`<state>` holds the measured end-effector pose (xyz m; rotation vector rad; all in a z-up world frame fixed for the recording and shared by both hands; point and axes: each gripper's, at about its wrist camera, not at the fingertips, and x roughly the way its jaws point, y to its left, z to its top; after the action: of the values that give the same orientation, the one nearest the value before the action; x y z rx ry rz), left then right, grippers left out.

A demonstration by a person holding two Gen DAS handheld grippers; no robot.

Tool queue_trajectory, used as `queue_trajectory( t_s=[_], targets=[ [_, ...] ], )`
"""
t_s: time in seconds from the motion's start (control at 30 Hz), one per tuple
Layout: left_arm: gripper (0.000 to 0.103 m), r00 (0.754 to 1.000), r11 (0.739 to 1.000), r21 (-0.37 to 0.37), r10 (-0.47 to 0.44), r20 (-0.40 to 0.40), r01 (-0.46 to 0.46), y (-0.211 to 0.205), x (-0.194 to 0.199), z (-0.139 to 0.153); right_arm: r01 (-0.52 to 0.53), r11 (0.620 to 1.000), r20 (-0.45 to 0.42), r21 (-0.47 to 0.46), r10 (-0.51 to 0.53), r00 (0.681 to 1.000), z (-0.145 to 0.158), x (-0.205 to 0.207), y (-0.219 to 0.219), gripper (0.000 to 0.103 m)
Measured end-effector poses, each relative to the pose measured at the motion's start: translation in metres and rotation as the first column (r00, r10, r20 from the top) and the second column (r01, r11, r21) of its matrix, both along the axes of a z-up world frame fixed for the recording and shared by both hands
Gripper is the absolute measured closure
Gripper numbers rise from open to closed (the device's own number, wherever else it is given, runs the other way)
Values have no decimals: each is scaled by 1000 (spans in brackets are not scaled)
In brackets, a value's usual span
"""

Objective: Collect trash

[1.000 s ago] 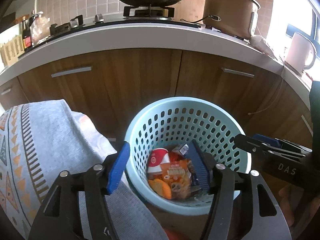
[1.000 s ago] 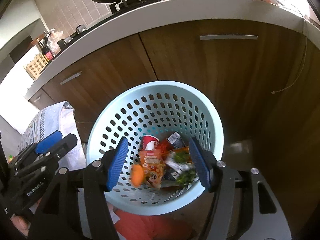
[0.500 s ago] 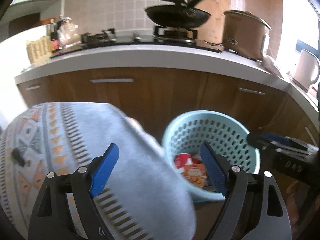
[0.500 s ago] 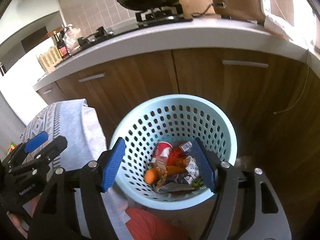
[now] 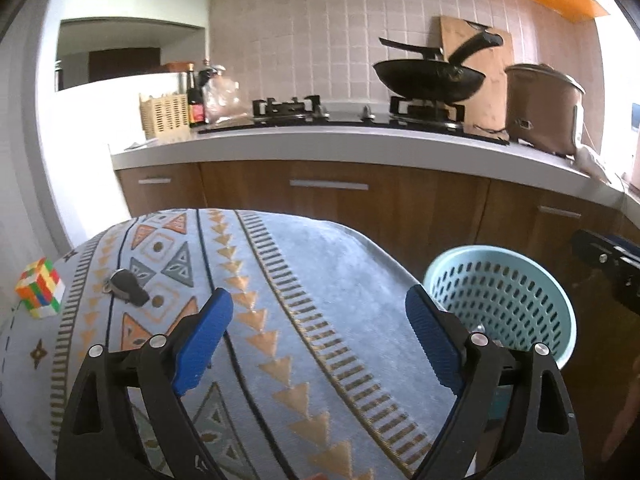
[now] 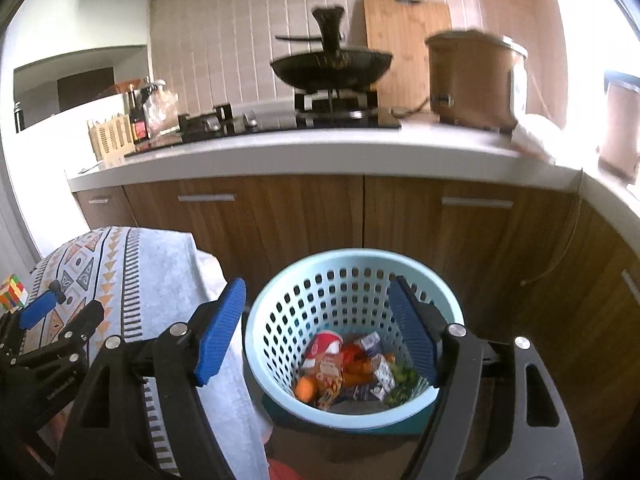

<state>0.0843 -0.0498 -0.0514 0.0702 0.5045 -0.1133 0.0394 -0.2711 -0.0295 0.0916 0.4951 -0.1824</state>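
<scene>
A pale blue perforated basket (image 6: 348, 258) stands on the floor in front of the brown cabinets. It holds trash (image 6: 344, 368): wrappers, a red-and-white cup, small cartons and orange pieces. My right gripper (image 6: 316, 292) hovers above and in front of it, jaws opening, nothing between them. My left gripper (image 5: 316, 308) is over a table covered with a patterned blue-grey cloth (image 5: 280, 280), jaws opening and empty. In the left wrist view the basket (image 5: 520, 300) sits to the right and its contents are hidden. Each gripper shows at the edge of the other's view: left gripper (image 6: 40, 320), right gripper (image 5: 608, 260).
A Rubik's cube (image 5: 38, 288) and a small dark key fob (image 5: 126, 286) lie on the cloth at the left. Behind is a white counter (image 6: 320, 152) with a wok (image 6: 332, 66), a brown rice cooker (image 6: 472, 80) and bottles. Cabinet doors (image 6: 460, 240) back the basket.
The left view swung from above the basket to over the cloth-covered table, leaving the basket at the right. The right gripper rose and drew back from the basket. Both pairs of jaws widened.
</scene>
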Motion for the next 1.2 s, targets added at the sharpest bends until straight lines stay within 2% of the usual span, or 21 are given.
queue_trajectory(
  t_s=[0.13, 0.3, 1.2],
  targets=[
    [17, 1000, 1000, -10, 11, -11, -11, 5, 4, -1, 9, 1000, 29, -19, -9, 1000, 1, -3, 8, 33],
    [14, 999, 999, 5, 43, 0, -43, 9, 4, -1, 5, 1000, 19, -10, -5, 1000, -3, 0, 10, 33],
    [13, 999, 999, 10, 52, -17, -52, 10, 5, -5, 16, 1000, 5, -4, -16, 1000, -6, -1, 7, 33]
  ],
)
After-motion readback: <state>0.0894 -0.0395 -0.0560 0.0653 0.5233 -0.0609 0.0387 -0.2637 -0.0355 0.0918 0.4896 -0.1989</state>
